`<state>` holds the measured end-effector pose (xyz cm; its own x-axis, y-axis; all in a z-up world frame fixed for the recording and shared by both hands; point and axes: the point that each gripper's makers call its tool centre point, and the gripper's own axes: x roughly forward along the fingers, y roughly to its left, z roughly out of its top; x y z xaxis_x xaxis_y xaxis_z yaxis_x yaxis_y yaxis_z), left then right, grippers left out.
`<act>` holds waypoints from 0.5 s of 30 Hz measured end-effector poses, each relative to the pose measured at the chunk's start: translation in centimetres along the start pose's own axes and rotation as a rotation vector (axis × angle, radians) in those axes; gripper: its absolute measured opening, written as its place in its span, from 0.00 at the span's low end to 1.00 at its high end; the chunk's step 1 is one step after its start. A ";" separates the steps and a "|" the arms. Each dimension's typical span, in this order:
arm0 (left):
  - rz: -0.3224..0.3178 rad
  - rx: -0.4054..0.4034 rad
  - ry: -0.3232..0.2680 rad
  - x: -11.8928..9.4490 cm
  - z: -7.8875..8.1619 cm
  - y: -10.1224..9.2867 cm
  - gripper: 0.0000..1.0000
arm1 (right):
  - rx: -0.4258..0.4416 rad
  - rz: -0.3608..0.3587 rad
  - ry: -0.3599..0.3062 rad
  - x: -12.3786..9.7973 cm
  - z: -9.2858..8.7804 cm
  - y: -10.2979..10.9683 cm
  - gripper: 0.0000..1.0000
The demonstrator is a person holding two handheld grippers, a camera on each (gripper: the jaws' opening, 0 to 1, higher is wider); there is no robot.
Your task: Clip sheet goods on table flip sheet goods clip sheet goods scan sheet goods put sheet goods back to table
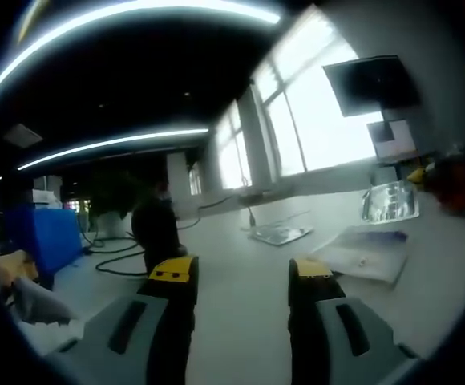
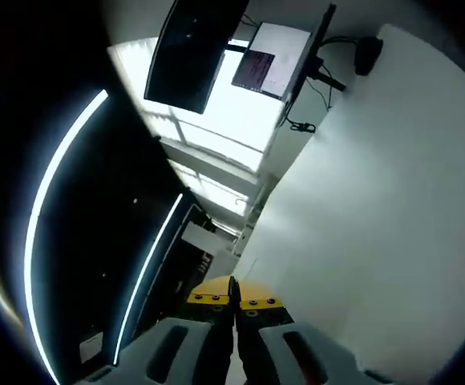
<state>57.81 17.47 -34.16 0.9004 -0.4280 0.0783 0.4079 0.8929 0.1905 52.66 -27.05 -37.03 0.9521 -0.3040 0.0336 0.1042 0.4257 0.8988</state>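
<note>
My left gripper stands open above the white table, nothing between its yellow-tipped jaws. Ahead and to the right lies a flat white sheet package with a blue mark. A shiny silver bag lies farther back, and a clear flat sheet rests near the table's middle. In the right gripper view my right gripper is shut, its yellow tips pressed together with nothing visible between them. That view is rolled steeply, with the bare white table to its right.
A dark monitor on a stand rises behind the silver bag; it appears again as a monitor beside a lit screen. A blue bin stands at the left. A dark figure and floor cables lie beyond.
</note>
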 end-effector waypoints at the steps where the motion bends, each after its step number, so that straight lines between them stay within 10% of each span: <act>1: -0.001 0.001 0.000 0.0 0.0 0.0 0.37 | 0.000 -0.012 -0.002 -0.2 -0.3 -0.1 0.00; 15: -0.003 -0.003 -0.003 0.0 0.0 0.0 0.37 | 0.026 -0.099 -0.056 -0.5 -0.5 -1.0 0.00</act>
<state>57.82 17.43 -34.14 0.8989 -0.4308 0.0804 0.4107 0.8921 0.1882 52.19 -26.93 -38.17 0.9201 -0.3905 -0.0320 0.1884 0.3695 0.9099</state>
